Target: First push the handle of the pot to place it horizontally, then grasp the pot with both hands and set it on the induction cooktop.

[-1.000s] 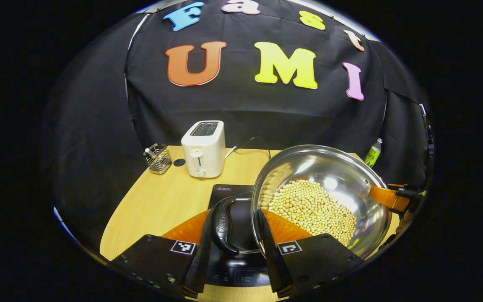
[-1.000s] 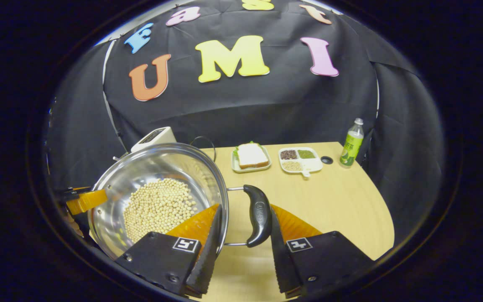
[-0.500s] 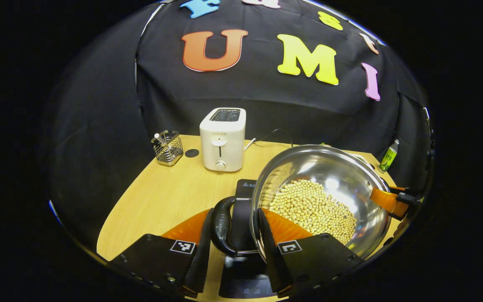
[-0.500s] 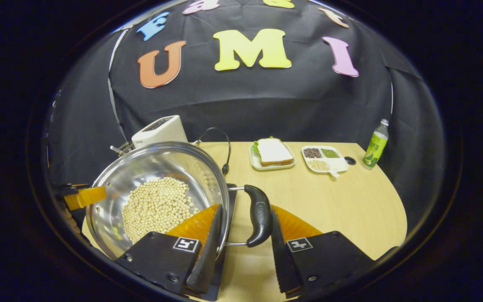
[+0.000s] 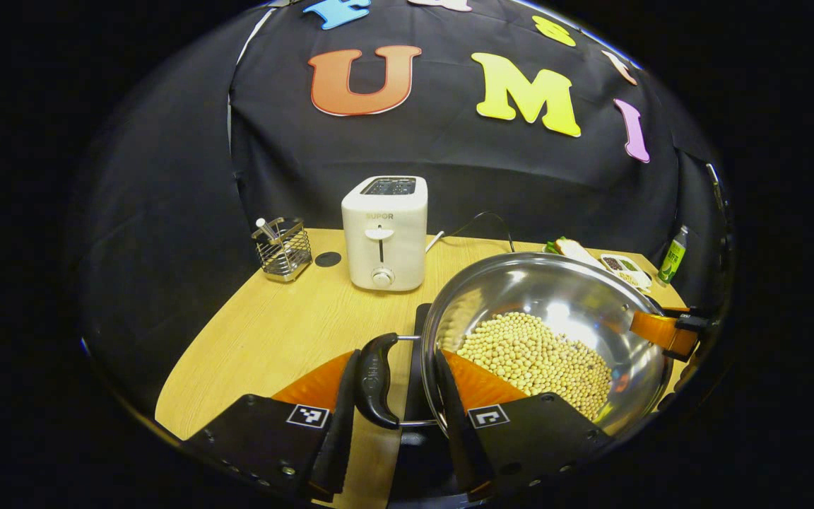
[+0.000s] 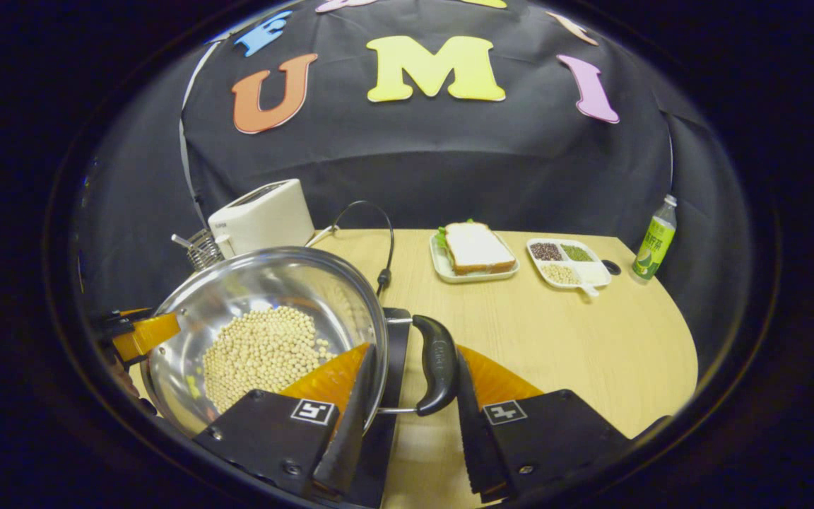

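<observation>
Looking along the left gripper [image 5: 394, 424] in the left gripper view: jaws set to either side of the pot's near black handle [image 5: 376, 380], one finger outside the handle, the other against the pot wall; whether both press cannot be told. Steel pot [image 5: 576, 283] just right of the jaws, holding pale beans [image 5: 538, 357], sitting over the dark induction cooktop [image 5: 417, 353], a strip of which shows between handle and pot wall. At the pot's far rim, the other gripper's fingers [image 5: 658, 332]. Farther back on the wooden table [image 5: 266, 339]: white toaster [image 5: 384, 232], wire basket [image 5: 282, 247], green bottle [image 5: 673, 247] at far right.

Looking along the right gripper [image 6: 407, 431] in the right gripper view: jaws straddling the pot's other black handle [image 6: 437, 364], spaced a handle's breadth apart, firm contact not clear. Pot [image 6: 266, 276] to the left of the jaws, beans [image 6: 258, 353] inside, cooktop edge [image 6: 398, 339] beneath its rim. Opposite gripper's fingers [image 6: 142, 334] at the far rim. Beyond, a plate with sandwich [image 6: 476, 249], a divided dish of grains [image 6: 568, 260], bottle [image 6: 653, 240], toaster [image 6: 262, 215].
</observation>
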{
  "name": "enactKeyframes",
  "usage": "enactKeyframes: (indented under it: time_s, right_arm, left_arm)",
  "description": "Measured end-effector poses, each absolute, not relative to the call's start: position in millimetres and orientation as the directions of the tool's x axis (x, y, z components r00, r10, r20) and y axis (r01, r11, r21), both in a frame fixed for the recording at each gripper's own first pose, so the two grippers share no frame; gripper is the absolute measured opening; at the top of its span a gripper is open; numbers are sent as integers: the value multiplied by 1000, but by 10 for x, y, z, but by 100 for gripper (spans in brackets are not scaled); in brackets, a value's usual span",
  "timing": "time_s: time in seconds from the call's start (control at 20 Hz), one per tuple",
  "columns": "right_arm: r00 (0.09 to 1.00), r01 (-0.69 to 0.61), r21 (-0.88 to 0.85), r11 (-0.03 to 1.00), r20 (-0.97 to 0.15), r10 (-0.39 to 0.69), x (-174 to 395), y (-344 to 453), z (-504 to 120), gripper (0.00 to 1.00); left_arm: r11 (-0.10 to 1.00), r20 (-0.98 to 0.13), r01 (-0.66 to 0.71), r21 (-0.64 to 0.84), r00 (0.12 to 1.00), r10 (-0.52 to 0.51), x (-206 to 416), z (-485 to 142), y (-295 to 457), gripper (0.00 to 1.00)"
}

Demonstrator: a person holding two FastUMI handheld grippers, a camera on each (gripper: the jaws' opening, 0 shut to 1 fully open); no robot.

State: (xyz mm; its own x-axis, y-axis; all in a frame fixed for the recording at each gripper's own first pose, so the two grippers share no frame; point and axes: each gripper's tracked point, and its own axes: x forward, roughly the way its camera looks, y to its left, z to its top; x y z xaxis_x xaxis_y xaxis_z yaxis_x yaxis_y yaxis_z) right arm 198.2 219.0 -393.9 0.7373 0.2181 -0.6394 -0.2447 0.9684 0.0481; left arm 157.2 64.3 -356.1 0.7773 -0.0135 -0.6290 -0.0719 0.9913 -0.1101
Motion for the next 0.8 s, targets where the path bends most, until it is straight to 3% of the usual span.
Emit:
enactKeyframes:
  time_s: [0.55,0.75,0.8]
  right_arm:
    - [750,-204,94,974,-625,217,1950,2144,-3928,65]
    - [752,-209,113,971,-616,234,1951,2138,-3927,69]
    - [754,-214,125,969,-610,245,1944,2152,-3910,69]
  left_arm:
    - [989,-592,-45,-143,804,-49,1618,-3577,644,58]
    - [988,-565,-49,-147,824,-43,1617,-3499,702,65]
    - [987,-555,-47,-152,831,-45,1608,-3458,703,76]
